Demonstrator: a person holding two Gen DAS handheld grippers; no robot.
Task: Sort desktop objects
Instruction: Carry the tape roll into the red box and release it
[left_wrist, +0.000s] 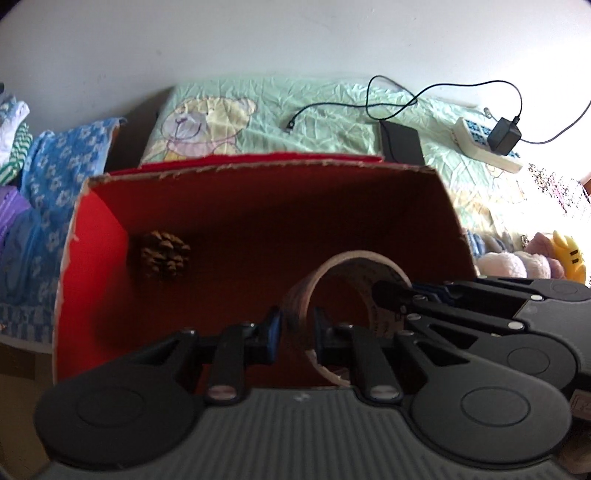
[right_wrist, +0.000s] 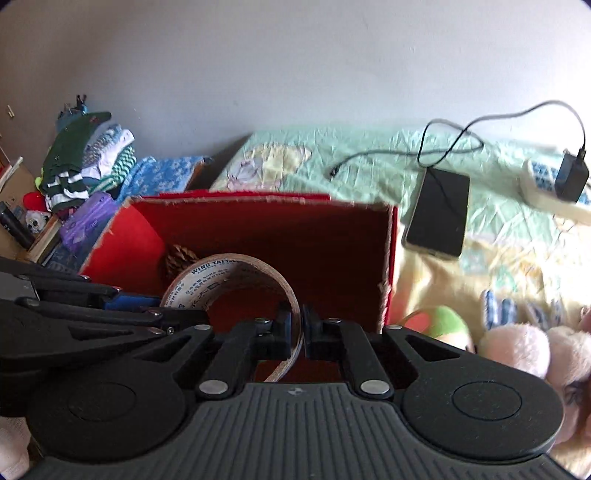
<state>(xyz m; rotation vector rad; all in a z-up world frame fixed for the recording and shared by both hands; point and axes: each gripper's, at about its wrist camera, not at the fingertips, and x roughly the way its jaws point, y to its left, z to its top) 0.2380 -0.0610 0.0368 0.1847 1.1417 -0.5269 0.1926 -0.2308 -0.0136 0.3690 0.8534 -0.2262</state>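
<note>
A brown tape roll (left_wrist: 347, 258) hangs over the open red cardboard box (left_wrist: 258, 171), held by both grippers. My left gripper (left_wrist: 295, 326) is shut on the roll's left wall. In the right wrist view my right gripper (right_wrist: 297, 330) is shut on the right wall of the tape roll (right_wrist: 229, 264). The right gripper (left_wrist: 388, 295) also reaches in from the right in the left wrist view, and the left gripper (right_wrist: 184, 314) comes in from the left in the right wrist view. A pine cone (left_wrist: 164, 256) lies inside the box by its left wall.
The box (right_wrist: 258, 199) stands on a green bear-print sheet (right_wrist: 369, 155). Behind it to the right lie a black phone-like slab (right_wrist: 439, 218), a power strip with a plugged adapter (right_wrist: 569, 177) and a looping cable. Plush toys (right_wrist: 517, 347) sit at the right, folded clothes (right_wrist: 85, 162) at the left.
</note>
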